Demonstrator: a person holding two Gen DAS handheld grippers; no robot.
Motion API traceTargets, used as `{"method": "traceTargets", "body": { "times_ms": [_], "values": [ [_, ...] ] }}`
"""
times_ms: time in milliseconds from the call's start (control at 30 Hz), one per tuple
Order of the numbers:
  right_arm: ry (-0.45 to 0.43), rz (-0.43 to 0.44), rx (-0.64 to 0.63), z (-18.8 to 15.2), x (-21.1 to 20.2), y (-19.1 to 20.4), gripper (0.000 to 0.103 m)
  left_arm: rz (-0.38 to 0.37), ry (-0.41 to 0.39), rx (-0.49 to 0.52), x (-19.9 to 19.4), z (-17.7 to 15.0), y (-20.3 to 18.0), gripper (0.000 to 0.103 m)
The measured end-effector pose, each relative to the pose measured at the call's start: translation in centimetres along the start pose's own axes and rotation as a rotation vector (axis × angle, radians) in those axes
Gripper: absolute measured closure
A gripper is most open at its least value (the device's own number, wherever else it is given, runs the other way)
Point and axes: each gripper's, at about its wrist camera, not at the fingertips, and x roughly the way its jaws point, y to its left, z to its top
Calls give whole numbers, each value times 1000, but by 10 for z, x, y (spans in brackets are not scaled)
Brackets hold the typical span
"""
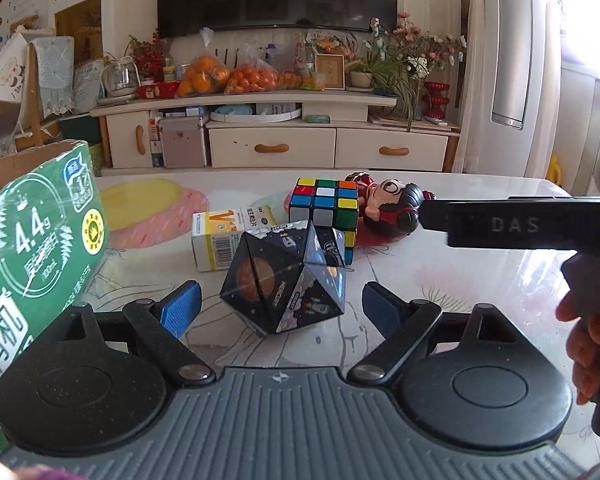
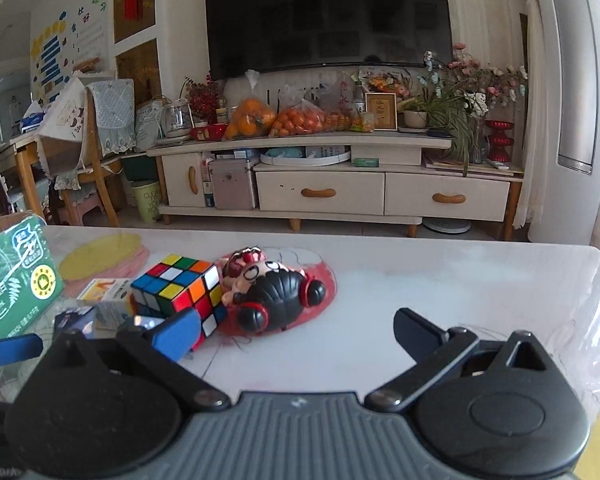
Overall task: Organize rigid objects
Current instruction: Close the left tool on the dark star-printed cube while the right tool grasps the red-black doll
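On the white table (image 1: 480, 280) lie a dark space-print cube (image 1: 284, 280), a Rubik's cube (image 1: 324, 208), a doll with black hair and red earmuffs (image 1: 392, 204) and a yellow-white small box (image 1: 224, 240). My left gripper (image 1: 282, 308) is open, its blue pads either side of the space-print cube, just short of it. My right gripper (image 2: 304, 332) is open and empty, close in front of the doll (image 2: 272, 296) and the Rubik's cube (image 2: 180, 284). Its body shows in the left wrist view (image 1: 520, 224).
A green carton box (image 1: 32, 248) with an open cardboard top stands at the table's left; it also shows in the right wrist view (image 2: 12, 284). Beyond the table are a TV cabinet (image 2: 340, 184), chairs (image 2: 88, 152) and a green bin (image 2: 146, 200).
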Motion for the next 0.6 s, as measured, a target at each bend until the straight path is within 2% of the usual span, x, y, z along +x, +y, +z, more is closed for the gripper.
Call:
{"method": "traceTargets", "body": {
  "times_ms": [167,467,600],
  "values": [
    [15,27,-17,3,20,2,1,-23,2,-6,7,7,-2,0],
    [33,-3,-61,10,48,4,1,-36,29,2,10,8,0,0],
    [72,-6,-76,12,59,7,1,-31,36,9,13,11,-1,1]
  ]
}}
